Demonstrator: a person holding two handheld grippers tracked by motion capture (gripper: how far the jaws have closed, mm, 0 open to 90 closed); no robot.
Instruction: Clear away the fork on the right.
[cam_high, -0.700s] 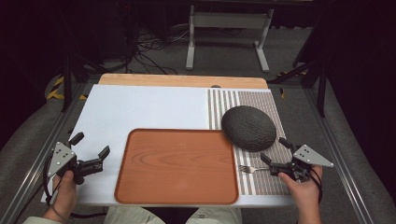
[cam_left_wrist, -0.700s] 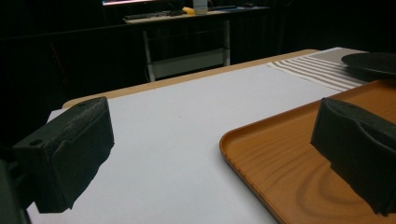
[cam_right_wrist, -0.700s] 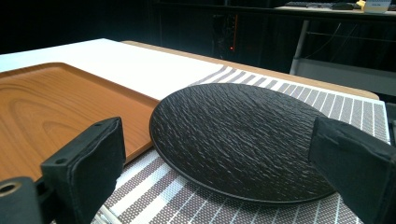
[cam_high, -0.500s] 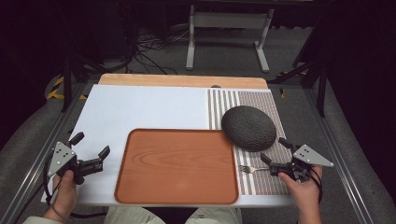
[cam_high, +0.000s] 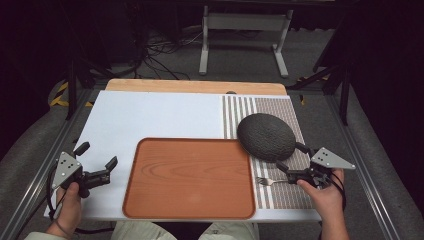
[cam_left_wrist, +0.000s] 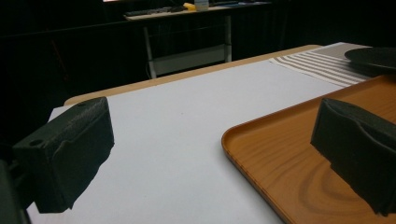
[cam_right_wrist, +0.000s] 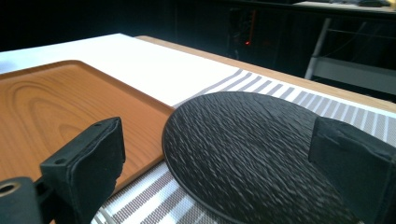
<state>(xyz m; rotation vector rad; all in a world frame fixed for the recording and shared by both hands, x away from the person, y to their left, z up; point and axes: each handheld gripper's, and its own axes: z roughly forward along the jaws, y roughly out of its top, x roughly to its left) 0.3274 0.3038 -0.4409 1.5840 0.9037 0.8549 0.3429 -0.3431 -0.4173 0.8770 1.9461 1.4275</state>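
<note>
A dark textured round plate (cam_high: 266, 136) lies on the striped placemat (cam_high: 282, 197) at the right. A small fork (cam_high: 269, 181) lies on the placemat just in front of the plate. My right gripper (cam_high: 291, 156) is open at the plate's near right edge, and its jaws touch nothing. In the right gripper view the plate (cam_right_wrist: 252, 140) lies low ahead of the open right gripper (cam_right_wrist: 219, 154). A wooden tray (cam_high: 190, 177) sits at the front centre with nothing on it. My left gripper (cam_high: 97, 155) is open over the white mat (cam_high: 160, 117), left of the tray, and holds nothing. In the left gripper view, the left gripper (cam_left_wrist: 210, 154) faces the tray's corner (cam_left_wrist: 261, 154).
A pale wooden board edge (cam_high: 195, 86) runs along the back of the white mat. Metal rails (cam_high: 30, 200) flank the table on both sides. A grey stand (cam_high: 242, 35) and cables lie on the floor beyond the table.
</note>
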